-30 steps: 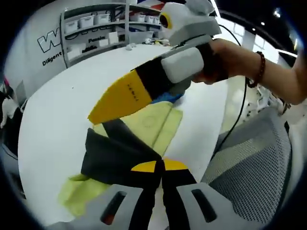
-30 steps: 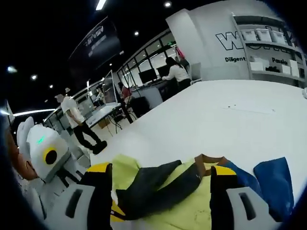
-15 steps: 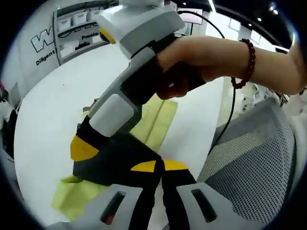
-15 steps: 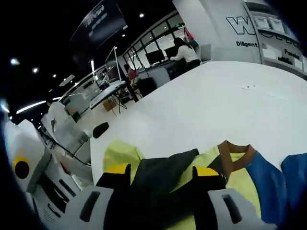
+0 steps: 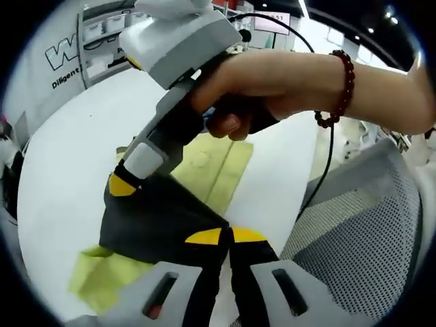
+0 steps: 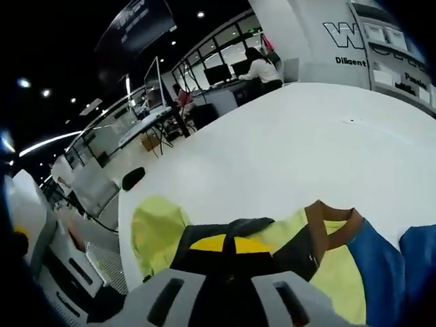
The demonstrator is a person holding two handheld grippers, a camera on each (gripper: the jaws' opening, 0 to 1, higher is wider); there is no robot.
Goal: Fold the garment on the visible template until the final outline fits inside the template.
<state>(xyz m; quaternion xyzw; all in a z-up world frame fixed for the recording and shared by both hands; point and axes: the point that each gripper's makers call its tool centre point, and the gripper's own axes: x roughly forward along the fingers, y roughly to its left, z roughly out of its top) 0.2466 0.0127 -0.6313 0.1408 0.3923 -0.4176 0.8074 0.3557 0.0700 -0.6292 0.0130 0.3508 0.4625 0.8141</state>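
White round-edged surface [image 5: 68, 163] in a big open hall; wall with large lettering [image 5: 65, 51] and shelving with white bins [image 5: 102, 30] behind it, ceiling spot lights, dark glass partitions and desks further off. One grey mesh chair [image 5: 354, 231] sits just beside the surface edge in the left gripper view. One person seated at a far desk [image 6: 262, 68] in the right gripper view, back to camera; maybe more people by the desks, too small to tell. One garment [image 5: 204, 163] lies on the surface near its edge: yellow-green body, dark grey panel [image 5: 157, 218], brown collar [image 6: 327, 218], blue part [image 6: 381, 266] at the right of the right gripper view. Cannot make out a template outline under it. Two grippers. Left gripper [image 5: 221, 238]: yellow-tipped jaws pressed together at the edge of the dark grey panel, looks like pinching the fabric there. Right gripper [image 6: 228, 245]: jaws pressed together on the dark grey fabric, near the collar, yellow tips touching. In the left gripper view the right gripper comes in from above, one hand [image 5: 272, 88] wrapped around its handle, its yellow tip down on the far corner of the dark panel. One red bead bracelet [image 5: 337, 85] on that wrist, one black cable [image 5: 327, 157] hanging behind it. A white-and-yellow device body at the left edge of the right gripper view, blurred.
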